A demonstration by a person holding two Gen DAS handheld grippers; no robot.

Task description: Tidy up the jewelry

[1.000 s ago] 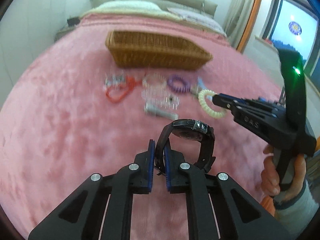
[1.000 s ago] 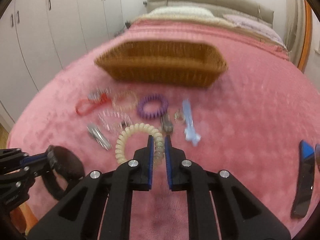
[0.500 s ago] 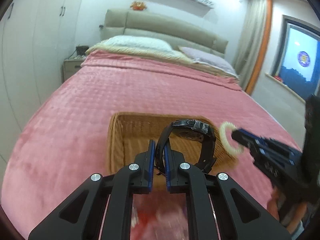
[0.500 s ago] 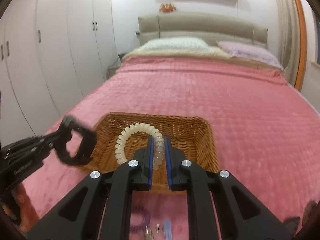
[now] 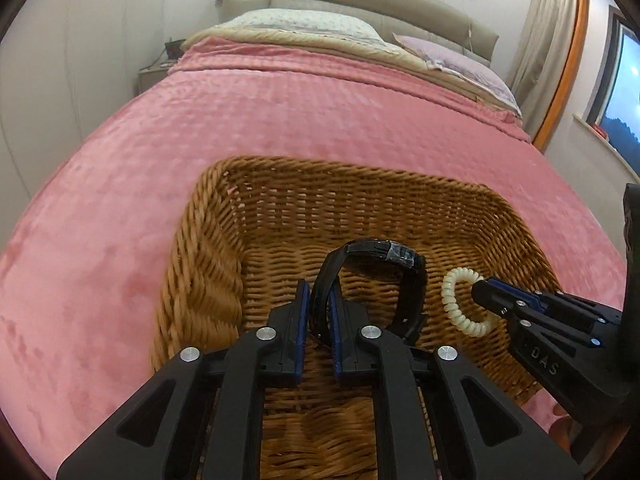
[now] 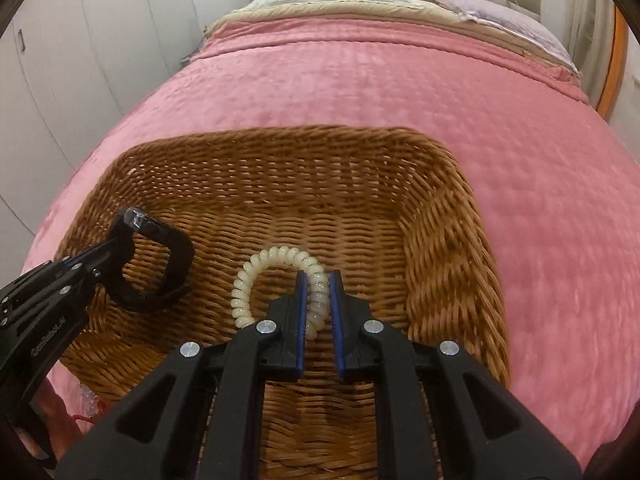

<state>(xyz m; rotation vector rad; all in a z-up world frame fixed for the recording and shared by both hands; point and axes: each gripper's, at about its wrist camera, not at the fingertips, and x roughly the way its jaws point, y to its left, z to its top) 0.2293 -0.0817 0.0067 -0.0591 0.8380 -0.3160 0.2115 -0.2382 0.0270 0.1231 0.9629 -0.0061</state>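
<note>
Both loads now over the wicker basket (image 5: pixel 208 240), off the pink bedspread (image 5: pixel 120 184): left gripper (image 5: pixel 319 312) opening around the black watch (image 5: pixel 384 264) strap, right gripper (image 6: pixel 319 300) clamped on the cream coil bracelet (image 6: pixel 256 272); release imminent.

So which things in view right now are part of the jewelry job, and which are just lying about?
Part of the job:
- black wristwatch, between the left gripper pads, jaws opening
- cream spiral coil bracelet, in the right gripper
- brown woven wicker basket, under both

Just lying about:
- pink quilted bedspread
- patterned white pillow
- lilac pillow
</note>
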